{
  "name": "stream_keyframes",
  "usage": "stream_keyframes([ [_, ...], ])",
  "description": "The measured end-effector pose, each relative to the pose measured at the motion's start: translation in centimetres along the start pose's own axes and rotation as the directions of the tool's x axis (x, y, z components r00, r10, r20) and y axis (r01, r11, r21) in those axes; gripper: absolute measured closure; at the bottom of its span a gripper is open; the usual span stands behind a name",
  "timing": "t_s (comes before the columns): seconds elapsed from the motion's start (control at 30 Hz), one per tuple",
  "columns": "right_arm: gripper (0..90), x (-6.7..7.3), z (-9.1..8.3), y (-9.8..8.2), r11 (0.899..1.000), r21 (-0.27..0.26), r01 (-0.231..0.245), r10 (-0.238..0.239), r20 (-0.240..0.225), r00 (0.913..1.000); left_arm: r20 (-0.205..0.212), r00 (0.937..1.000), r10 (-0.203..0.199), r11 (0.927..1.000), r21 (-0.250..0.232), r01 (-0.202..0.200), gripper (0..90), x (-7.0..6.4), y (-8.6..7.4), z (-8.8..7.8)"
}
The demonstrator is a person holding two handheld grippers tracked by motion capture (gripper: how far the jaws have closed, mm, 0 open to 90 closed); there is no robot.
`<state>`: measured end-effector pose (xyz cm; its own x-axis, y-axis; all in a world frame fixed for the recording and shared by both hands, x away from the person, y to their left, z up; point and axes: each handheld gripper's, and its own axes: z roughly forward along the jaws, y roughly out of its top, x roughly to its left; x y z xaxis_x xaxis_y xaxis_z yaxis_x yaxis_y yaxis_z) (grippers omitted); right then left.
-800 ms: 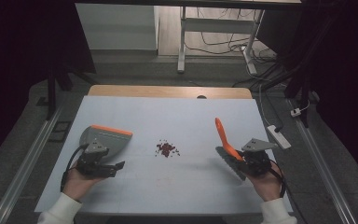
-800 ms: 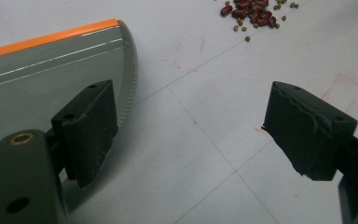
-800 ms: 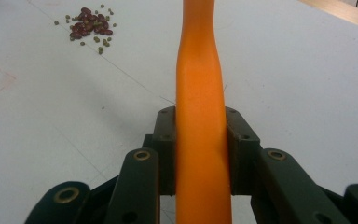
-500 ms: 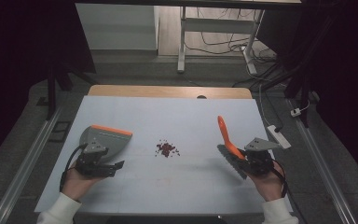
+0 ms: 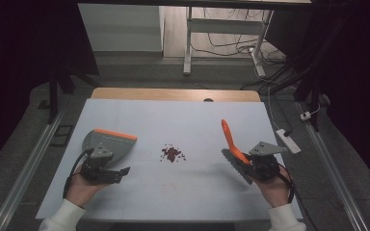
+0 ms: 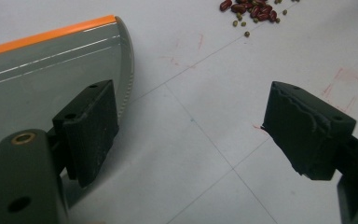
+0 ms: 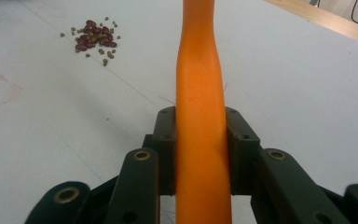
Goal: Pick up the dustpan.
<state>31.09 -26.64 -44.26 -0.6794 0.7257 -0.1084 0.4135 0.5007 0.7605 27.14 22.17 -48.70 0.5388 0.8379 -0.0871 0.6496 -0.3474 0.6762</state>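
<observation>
The small heap of red and green beans [image 5: 172, 154] lies on the white table [image 5: 188, 202] between the two tools, well apart from each. To the beans' right, the right gripper [image 5: 256, 166] is clamped on the orange handle of a brush [image 5: 231, 139], its dark bristle head low by the hand and the handle tip slanting up and away. To the beans' left, the left gripper [image 5: 107, 169] has its jaws spread wide with nothing between them; the grey dustpan [image 5: 107, 143] with its orange lip sits just beyond it, and one jaw lies against the pan's side.

The work in hand looks like sweeping the beans into the pan. To do it well, the left gripper would probably need a firm hold on the pan, lip flat on the table and facing the beans, before the brush draws them across in short, low strokes so none scatter.

The right gripper view shows both pads pressed on the handle [image 7: 200, 140]; the high view leaves that unclear. The left gripper view shows stray green beans [image 6: 247, 33] at the heap's edge.
</observation>
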Motion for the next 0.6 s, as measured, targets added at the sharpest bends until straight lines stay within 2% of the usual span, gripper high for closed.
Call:
stream_keyframes([
  [0.1,69.9,0.0,-0.2,-0.1,1.0,-0.006,0.003,-0.003,-0.003,1.0,-0.034,0.9992,-0.021,0.9997,0.011,0.022,18.7,0.2,0.6,-0.4],
  [0.17,69.9,0.0,-0.4,-0.1,1.0,-0.014,-0.003,0.003,-0.006,1.0,-0.037,0.9989,-0.028,0.9996,0.007,0.029,18.7,0.3,0.8,-0.6],
  [0.3,69.9,0.0,-0.7,-0.1,1.0,-0.02,-0.003,0.002,-0.007,1.0,-0.081,0.9966,-0.014,0.9999,0.006,0.014,18.7,0.4,2.1,-1.5],
  [0.4,69.9,0.0,-0.9,-0.2,1.0,-0.024,-0.001,0.001,-0.005,1.0,-0.092,0.9957,0.005,0.9998,0.02,-0.003,18.6,0.5,2.7,-2.1],
  [0.6,69.9,0.2,-0.8,-0.3,1.0,-0.012,0.001,-0.001,0.01,1.0,-0.122,0.9925,-0.001,0.9997,0.024,0.004,18.7,1.4,2.8,-3.4],
])
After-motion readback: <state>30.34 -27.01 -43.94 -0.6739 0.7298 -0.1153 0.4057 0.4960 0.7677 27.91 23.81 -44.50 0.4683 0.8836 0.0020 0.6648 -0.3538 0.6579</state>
